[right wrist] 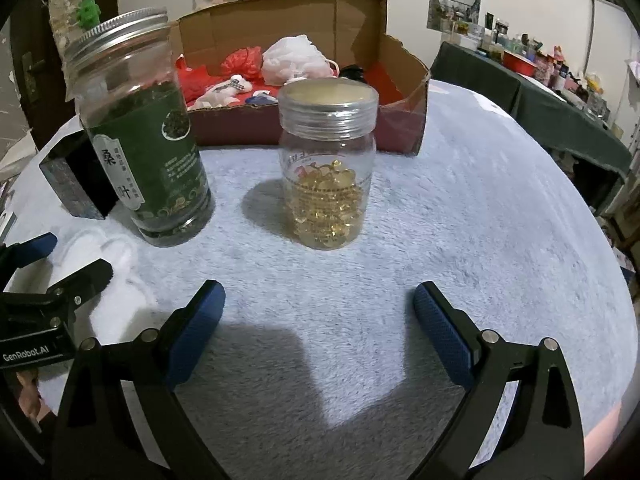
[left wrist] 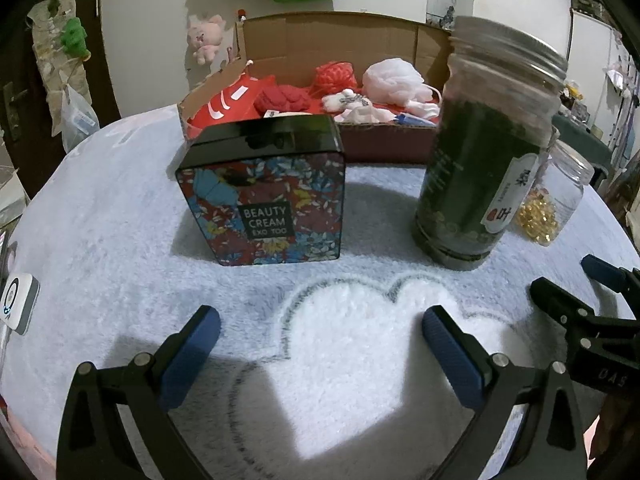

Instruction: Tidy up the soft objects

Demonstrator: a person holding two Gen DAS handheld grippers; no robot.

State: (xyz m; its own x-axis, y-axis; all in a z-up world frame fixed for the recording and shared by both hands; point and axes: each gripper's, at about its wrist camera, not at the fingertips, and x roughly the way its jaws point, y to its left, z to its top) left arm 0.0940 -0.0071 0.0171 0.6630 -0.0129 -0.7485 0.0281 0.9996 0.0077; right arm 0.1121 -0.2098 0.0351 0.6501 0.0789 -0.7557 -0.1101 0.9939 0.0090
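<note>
A cardboard box (left wrist: 384, 148) stands at the far side of the pale fluffy blanket and also shows in the right wrist view (right wrist: 404, 128). Soft things lie in it: a white bath pouf (left wrist: 394, 76), a red mesh pouf (left wrist: 334, 74), a red plush piece (left wrist: 284, 98), a red bag (left wrist: 226, 106) and small white cloth items (left wrist: 352, 106). The white pouf (right wrist: 294, 58) and red pouf (right wrist: 242, 60) show in the right wrist view too. My left gripper (left wrist: 320, 332) is open and empty over the blanket. My right gripper (right wrist: 318, 308) is open and empty, to the right of the left one.
A floral "Beauty Cream" tin (left wrist: 264, 196) stands before the box. A tall green tea jar with a metal lid (left wrist: 488, 148) and a clear jar of yellow capsules (right wrist: 328, 160) stand to its right. A cluttered table (right wrist: 560, 92) lies at far right. A white device (left wrist: 18, 302) sits at the left edge.
</note>
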